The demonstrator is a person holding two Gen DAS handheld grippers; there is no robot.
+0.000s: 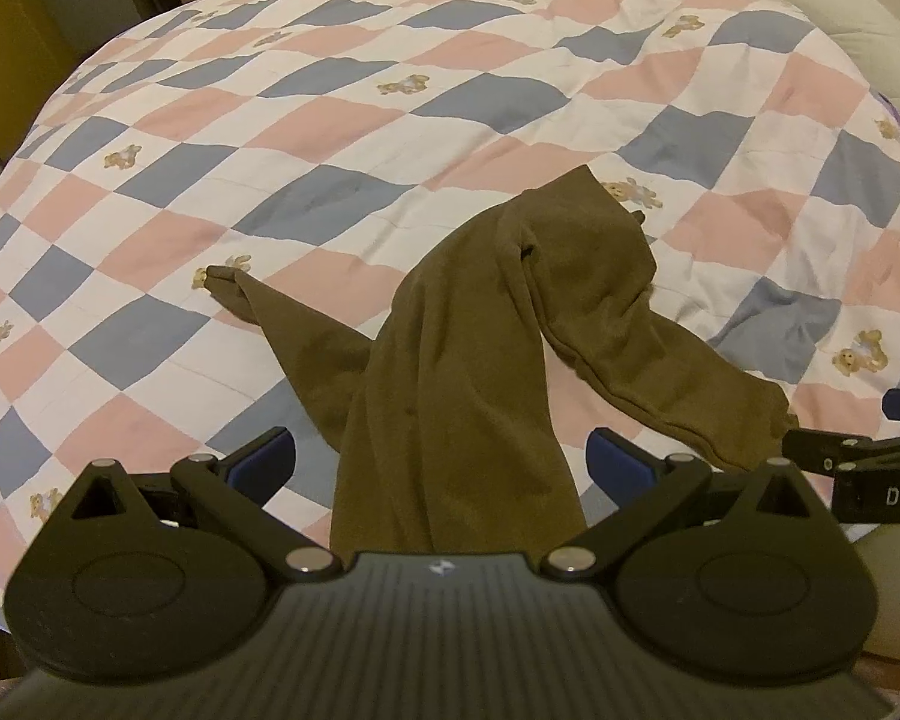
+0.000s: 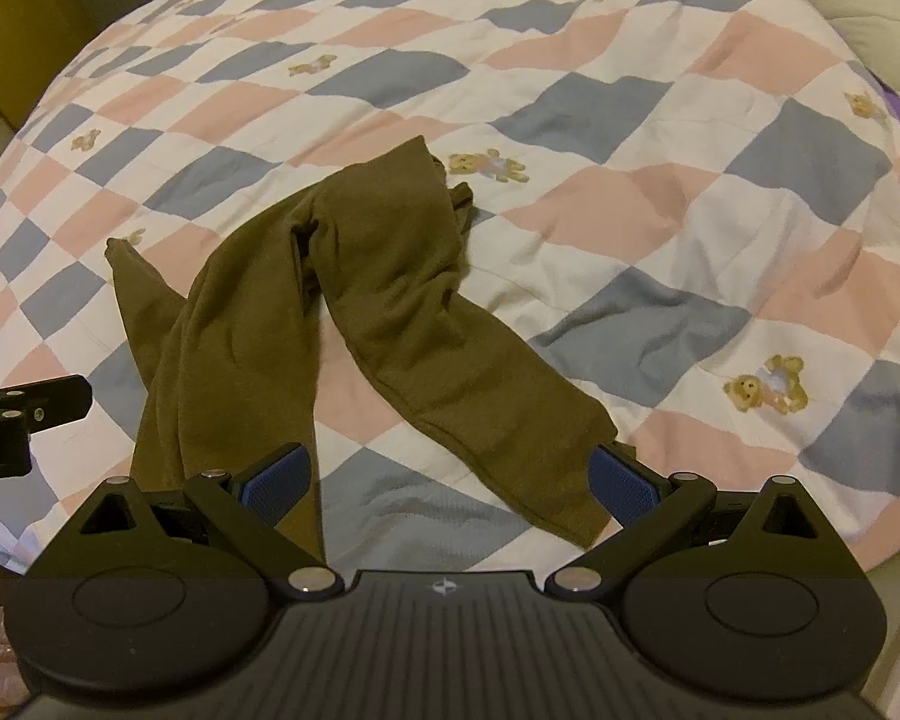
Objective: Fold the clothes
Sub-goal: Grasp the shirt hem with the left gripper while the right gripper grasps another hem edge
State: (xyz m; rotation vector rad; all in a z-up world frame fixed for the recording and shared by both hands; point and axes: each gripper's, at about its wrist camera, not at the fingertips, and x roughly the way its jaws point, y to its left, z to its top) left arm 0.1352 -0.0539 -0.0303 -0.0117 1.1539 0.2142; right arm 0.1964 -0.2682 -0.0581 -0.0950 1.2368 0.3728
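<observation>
An olive-brown pair of leggings (image 1: 462, 360) lies crumpled on the checkered quilt (image 1: 330, 120), waist end far, two legs running toward me. My left gripper (image 1: 444, 462) is open, and the left leg passes between its blue pads without being pinched. The right gripper (image 1: 858, 429) shows at the right edge, by the other leg's end. In the right wrist view, the leggings (image 2: 390, 300) spread over the quilt (image 2: 630, 240). My right gripper (image 2: 450, 480) is open; the right leg's cuff lies against its right pad (image 2: 621, 483). The left gripper (image 2: 18, 384) pokes in at the left edge.
A pale cushion or headboard (image 1: 840, 12) borders the bed at the far right, also visible as a pale cushion (image 2: 870, 6). Wooden furniture (image 1: 24, 30) stands beyond the far left corner. The bed's near edge drops off at the lower left.
</observation>
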